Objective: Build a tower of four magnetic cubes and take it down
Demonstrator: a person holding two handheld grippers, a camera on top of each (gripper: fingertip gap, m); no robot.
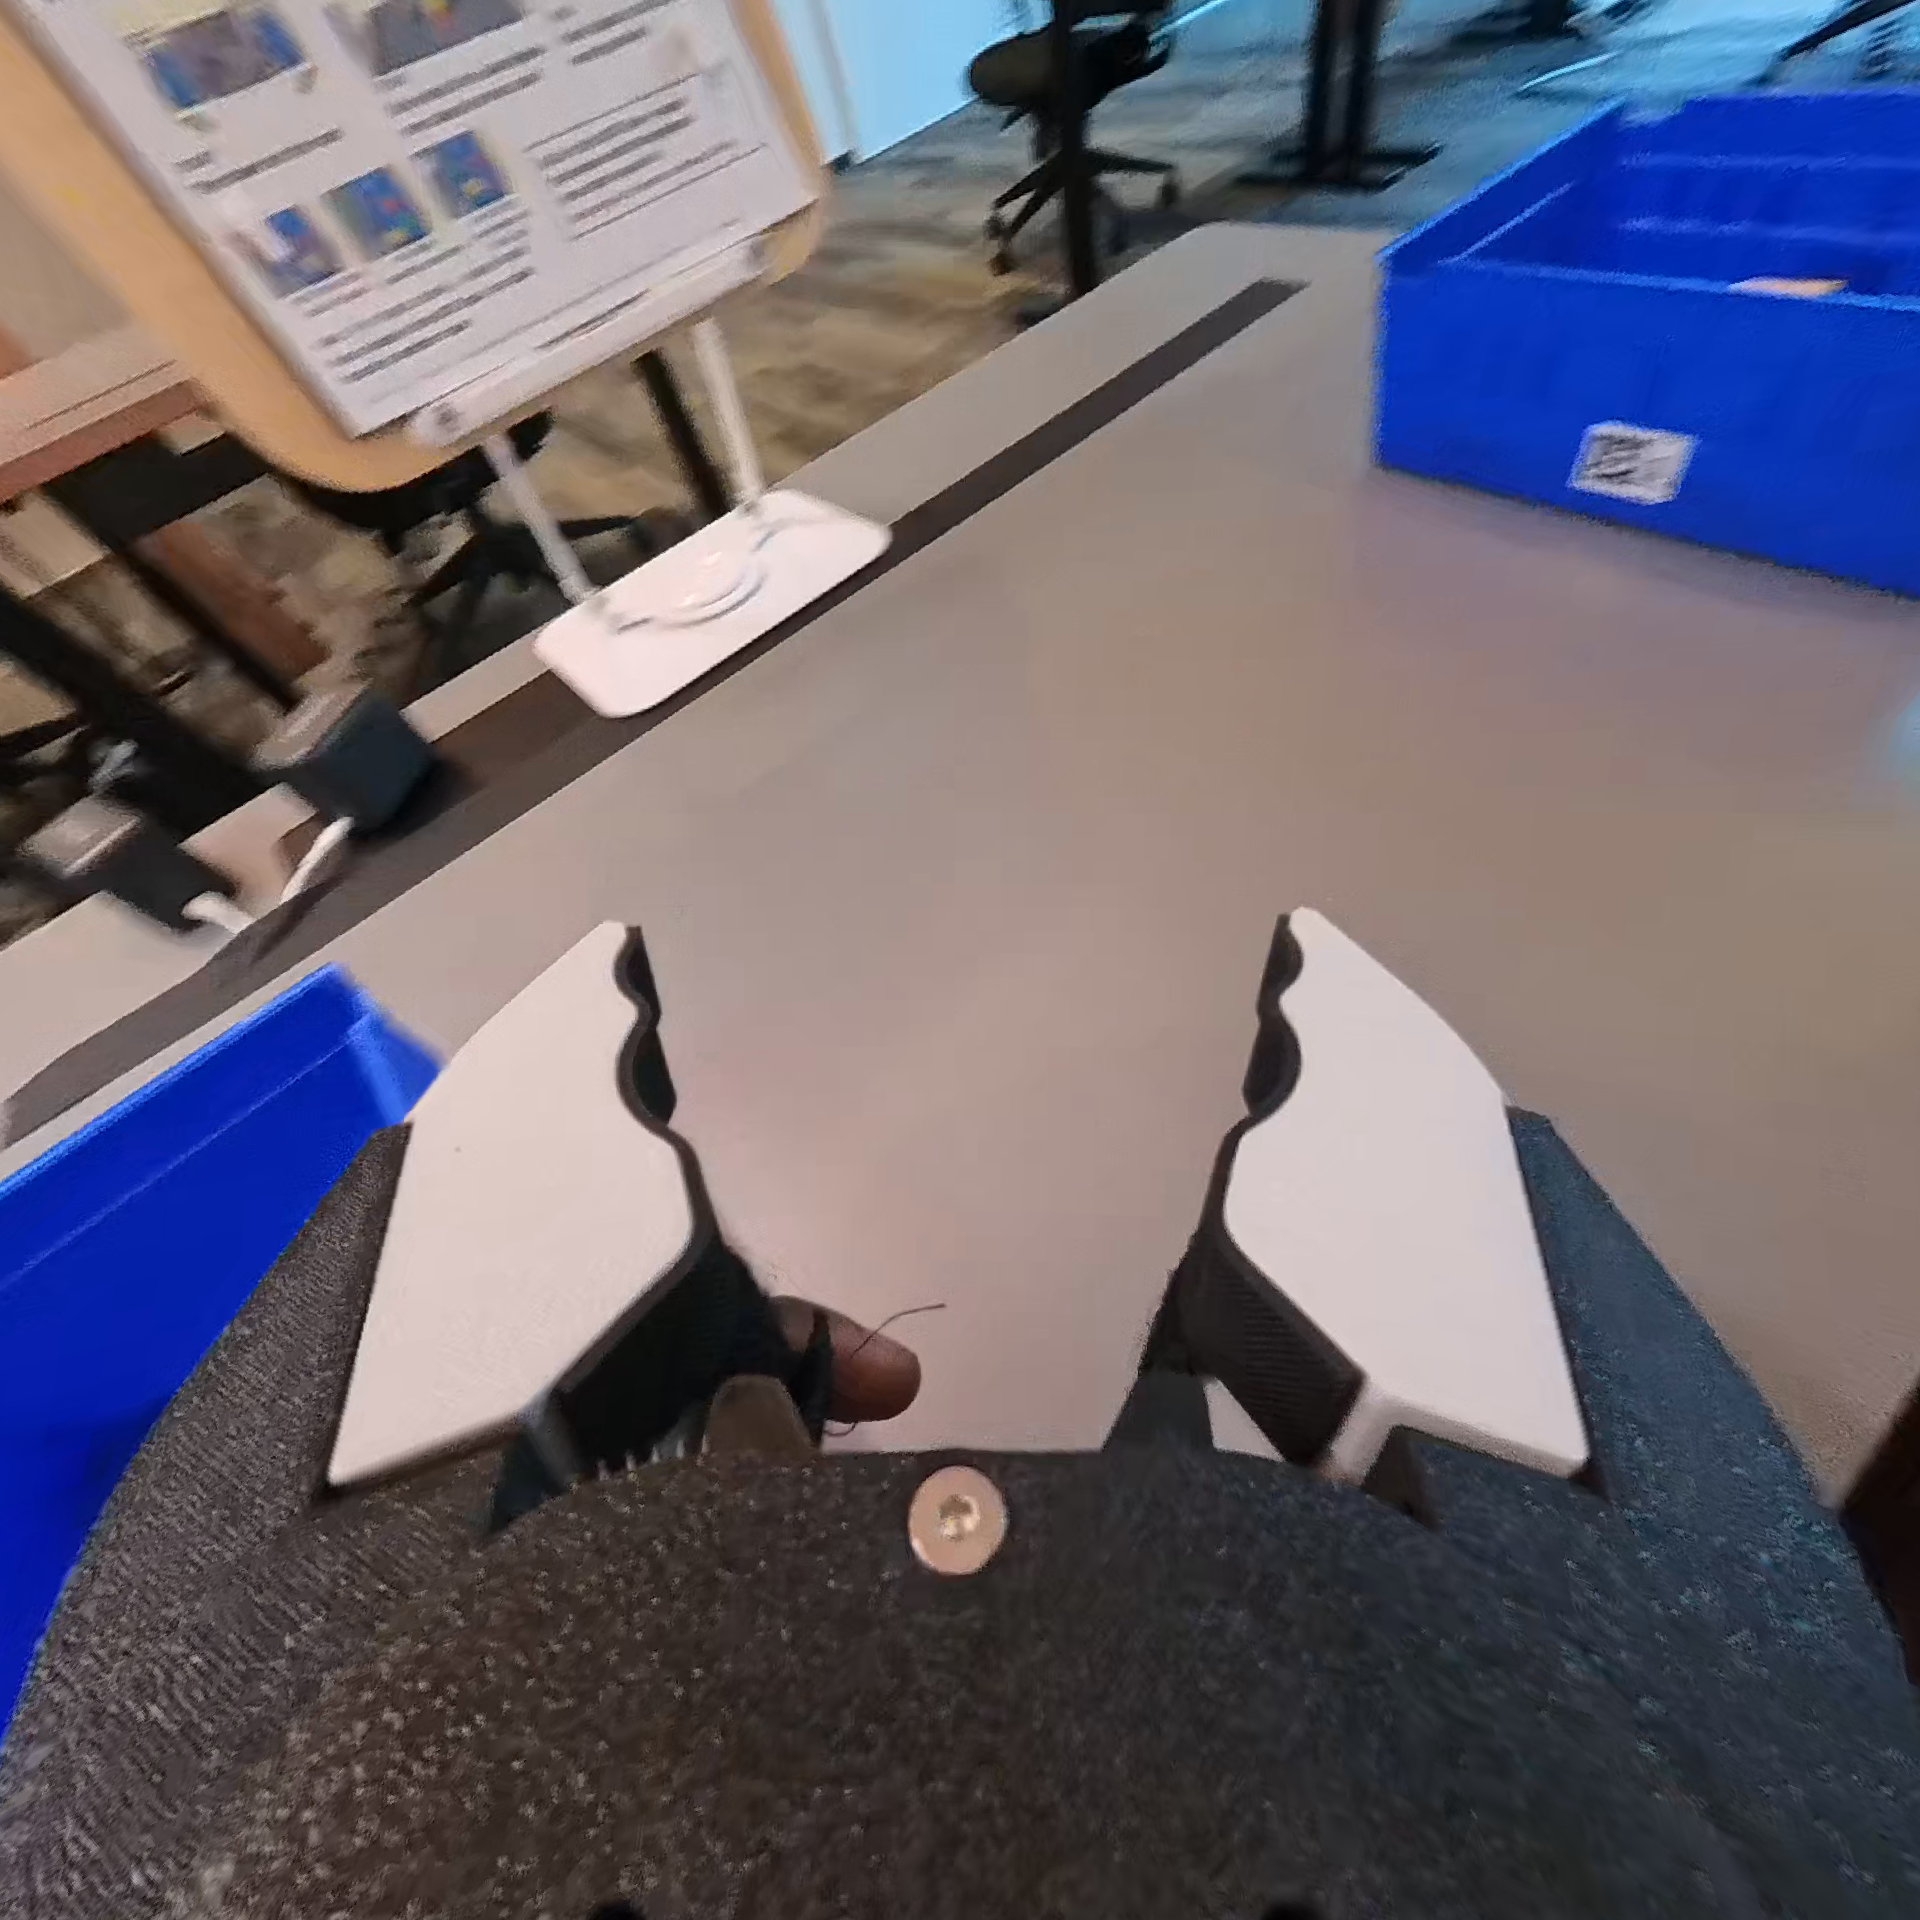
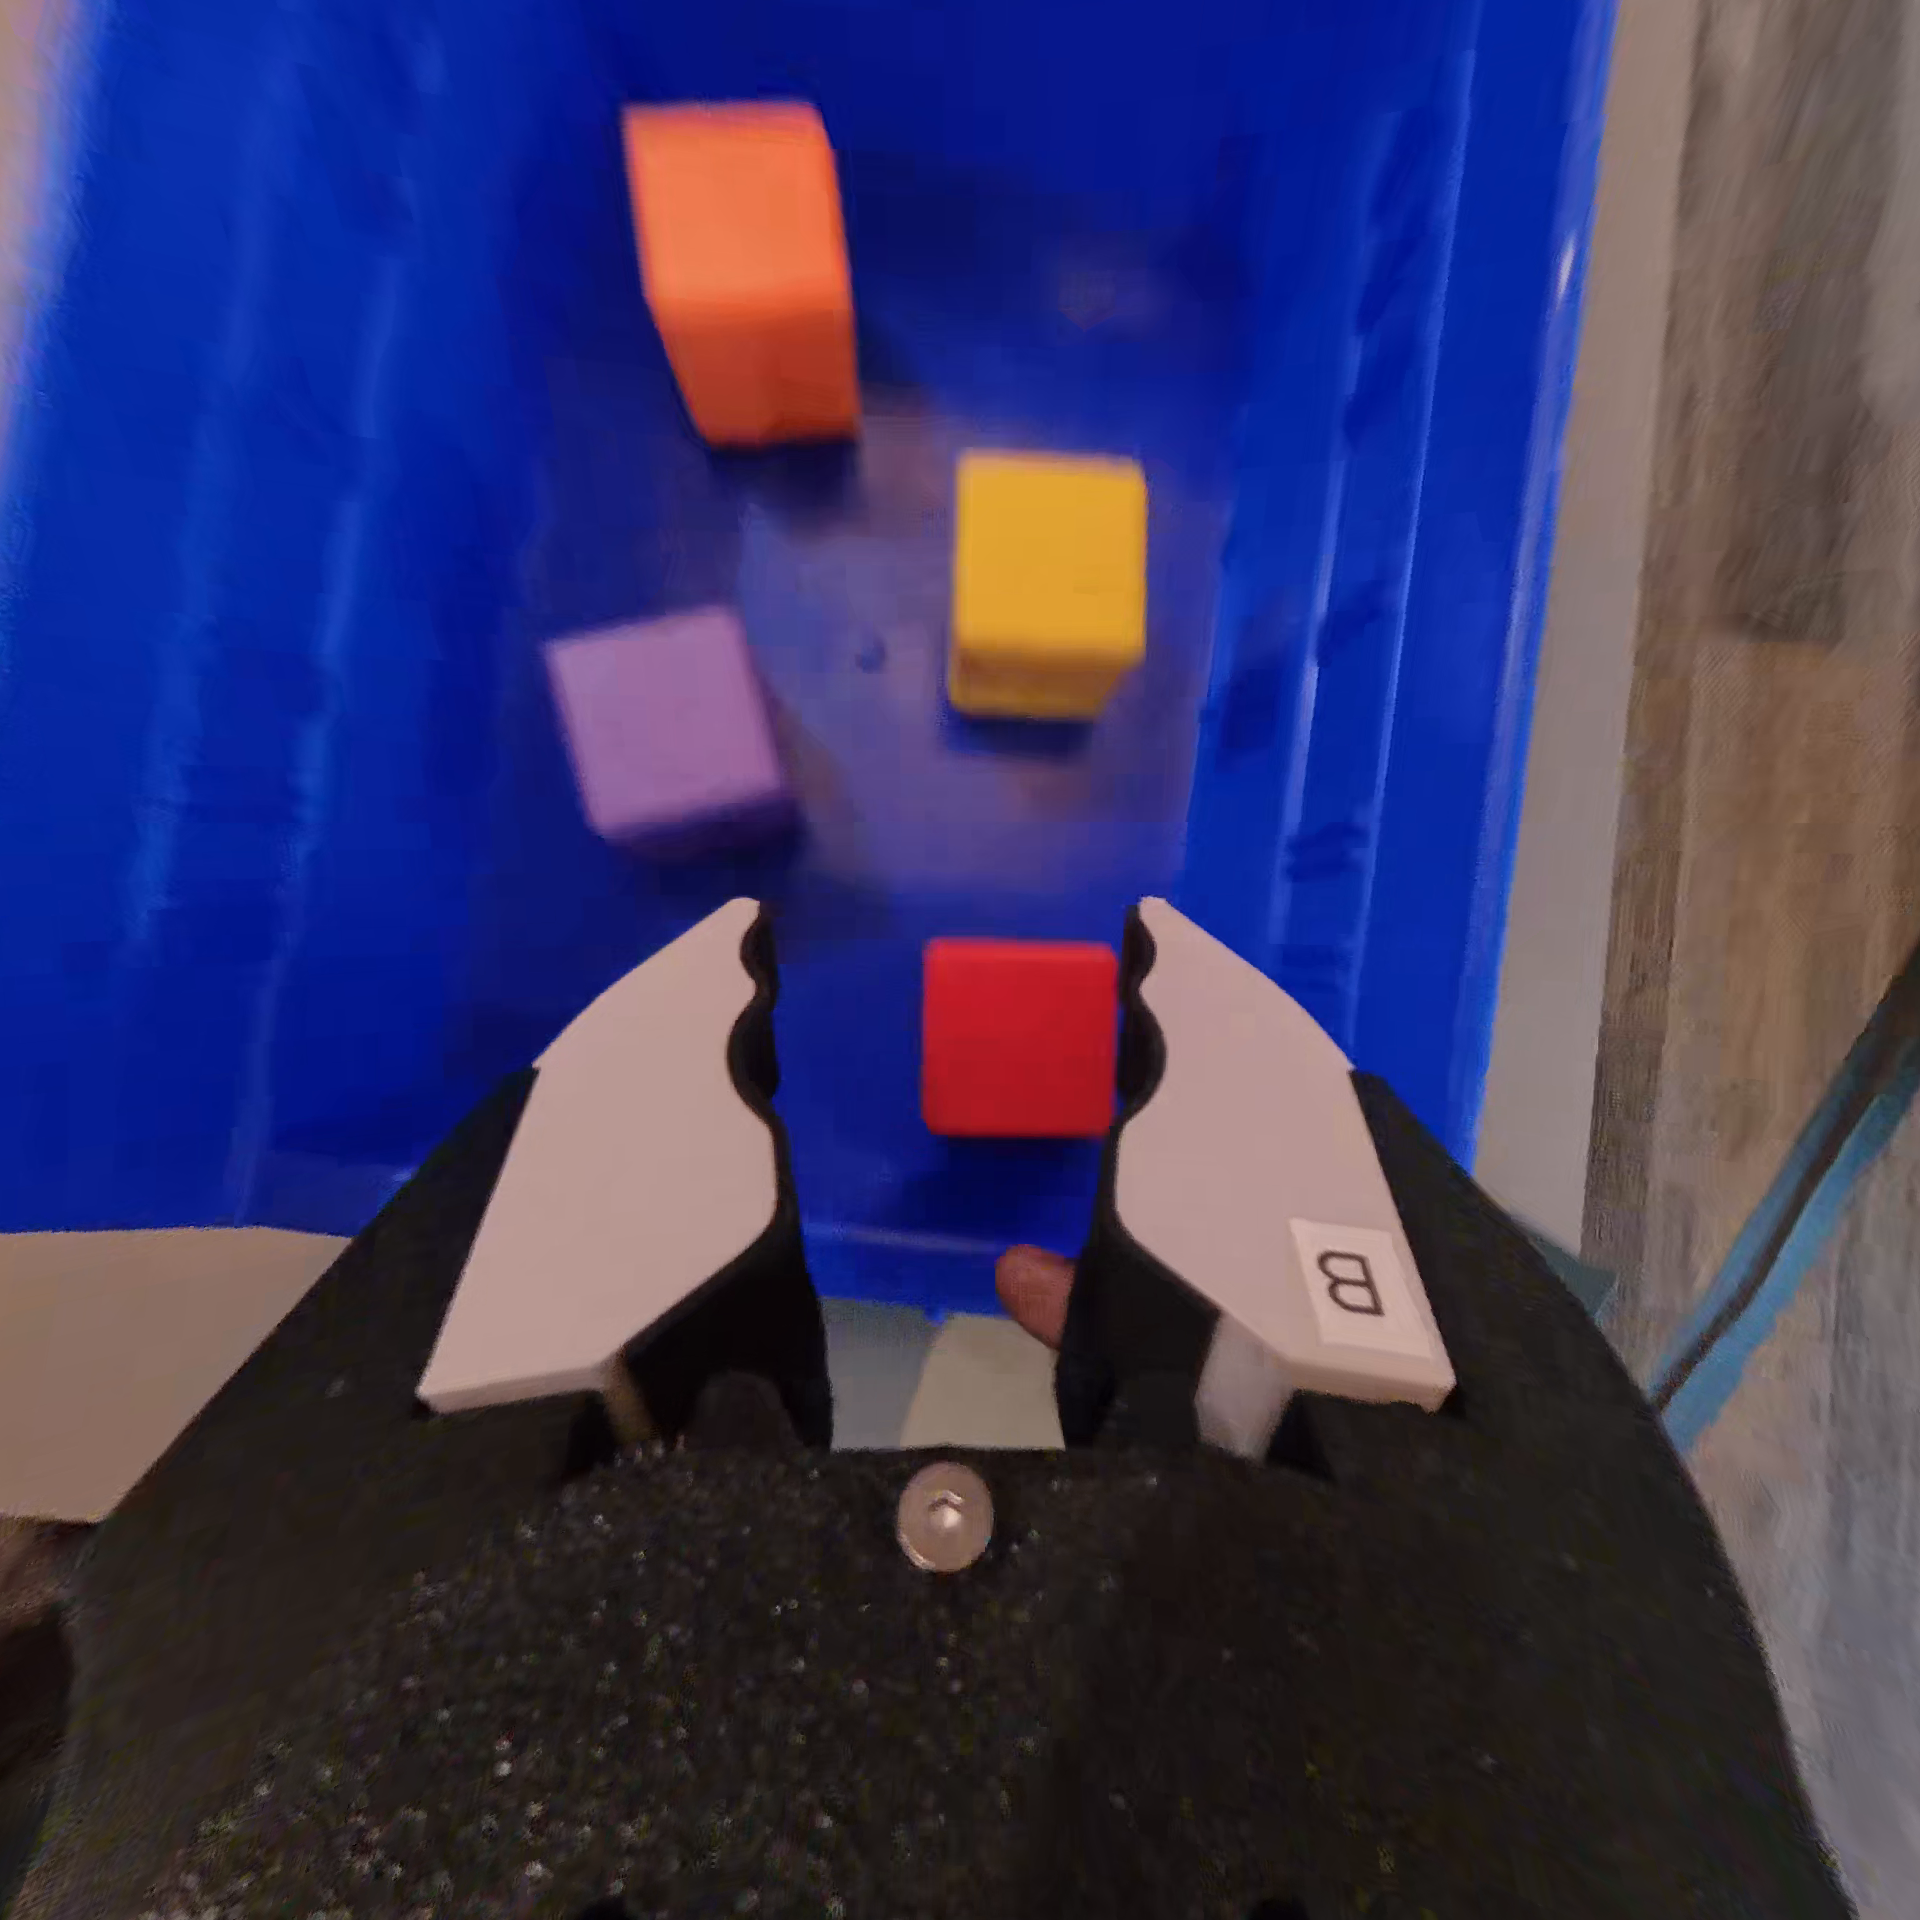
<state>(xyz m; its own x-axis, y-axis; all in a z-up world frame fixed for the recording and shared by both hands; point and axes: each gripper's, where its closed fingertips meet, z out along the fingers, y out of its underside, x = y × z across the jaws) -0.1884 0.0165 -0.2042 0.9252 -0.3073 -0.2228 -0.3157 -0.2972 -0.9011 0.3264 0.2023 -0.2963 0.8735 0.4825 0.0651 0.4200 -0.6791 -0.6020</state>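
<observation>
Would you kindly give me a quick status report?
Left claw open over bare table. Right claw open, red cube between fingers, ungripped. Four cubes loose in blue bin.

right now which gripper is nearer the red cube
Right. The right gripper is open with the red cube between its fingers, inside the blue bin, not gripped. The left gripper hangs open over bare grey table, with no cube in its view.

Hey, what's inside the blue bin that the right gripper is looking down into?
Four loose cubes lie on the blue bin's floor: orange cube, yellow cube, purple cube and red cube. The right gripper covers the bin's near end.
</observation>
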